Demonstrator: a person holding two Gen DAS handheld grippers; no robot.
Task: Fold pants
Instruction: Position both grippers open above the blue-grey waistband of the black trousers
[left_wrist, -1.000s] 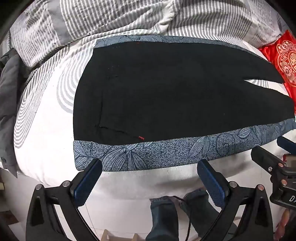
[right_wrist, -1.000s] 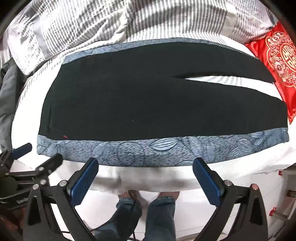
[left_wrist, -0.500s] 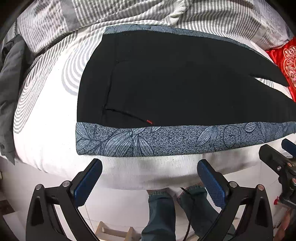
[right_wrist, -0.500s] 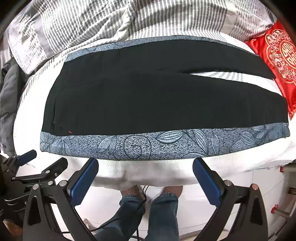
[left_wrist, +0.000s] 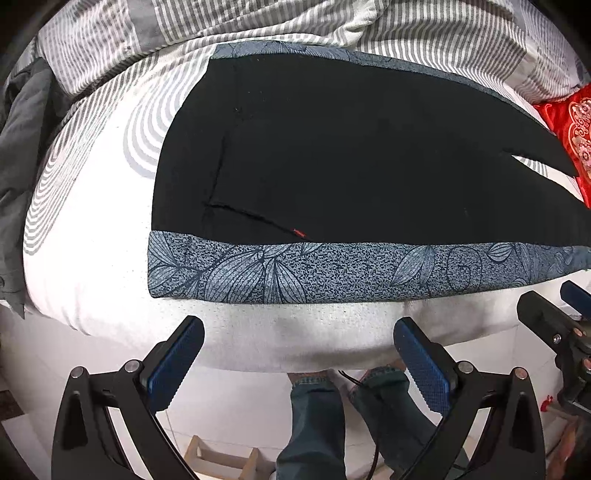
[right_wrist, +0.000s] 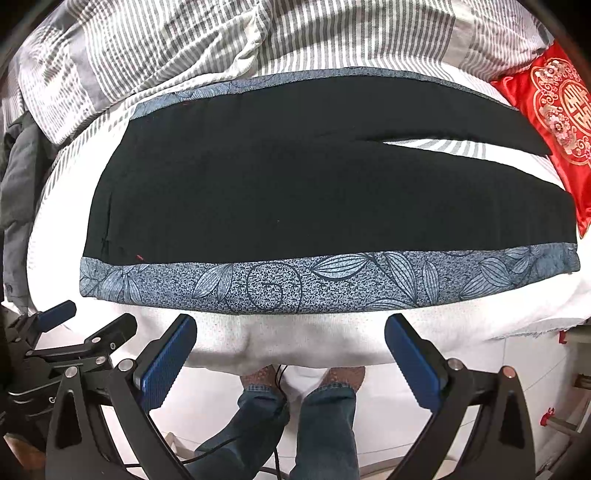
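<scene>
Bed (left_wrist: 92, 280), striped bedding | pants (right_wrist: 295, 192) flat mid-frame, unfolded | my left gripper (left_wrist: 295, 363) and right gripper (right_wrist: 290, 360) spread wide, holding nothing | folding all ahead

Pants (left_wrist: 351, 155) lie flat across the bed (left_wrist: 92, 266), near edge free along the patterned strip (left_wrist: 332, 273). Bare sheet between that strip and the bed's front edge. Left gripper (left_wrist: 299, 354) and right gripper (right_wrist: 290, 349) hang off the front edge, jaws wide apart, not touching anything. Striped quilt (right_wrist: 295, 33) bunched just behind the pants. Red cushion (right_wrist: 557, 107) against the leg ends. Grey garment (left_wrist: 18, 155) at the waist-end side.
</scene>
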